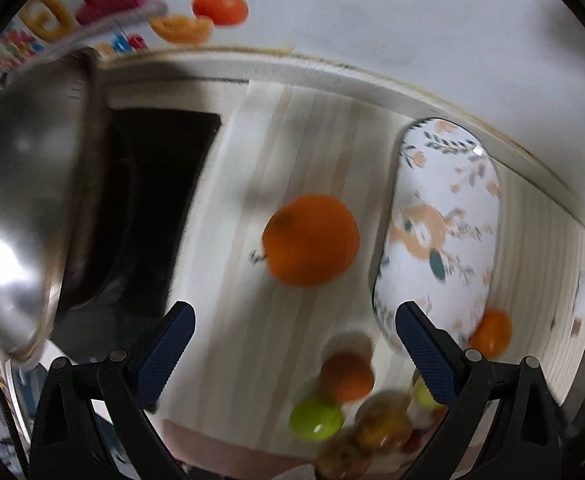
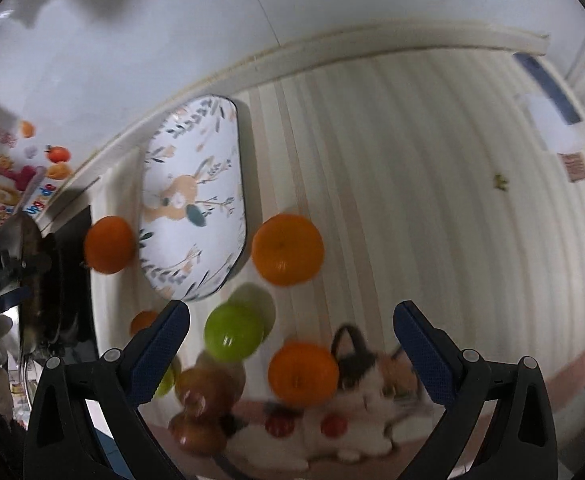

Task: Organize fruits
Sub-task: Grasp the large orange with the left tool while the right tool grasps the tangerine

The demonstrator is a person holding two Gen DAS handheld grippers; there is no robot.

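Several fruits lie loose on a pale striped table mat [image 2: 392, 200]. In the left wrist view an orange [image 1: 310, 240] lies ahead of my open, empty left gripper [image 1: 294, 344]; a smaller orange [image 1: 346, 376], a green fruit [image 1: 316, 418] and brownish fruits [image 1: 380, 424] lie nearer. In the right wrist view my open, empty right gripper [image 2: 290, 342] hangs above a green fruit [image 2: 234, 332], an orange [image 2: 302, 374], brown fruits [image 2: 208, 392] and small red fruits [image 2: 334, 426]. Another orange [image 2: 288, 250] lies farther ahead. A flowered oval plate [image 2: 194, 200] lies empty; it also shows in the left wrist view [image 1: 440, 236].
A steel bowl [image 1: 20, 216] looms at the left over a dark opening [image 1: 152, 208]. An orange [image 2: 108, 244] lies left of the plate, another [image 1: 490, 332] at its near end. A cat picture [image 2: 372, 388] is on the mat. A wall with fruit stickers [image 1: 220, 4] is behind.
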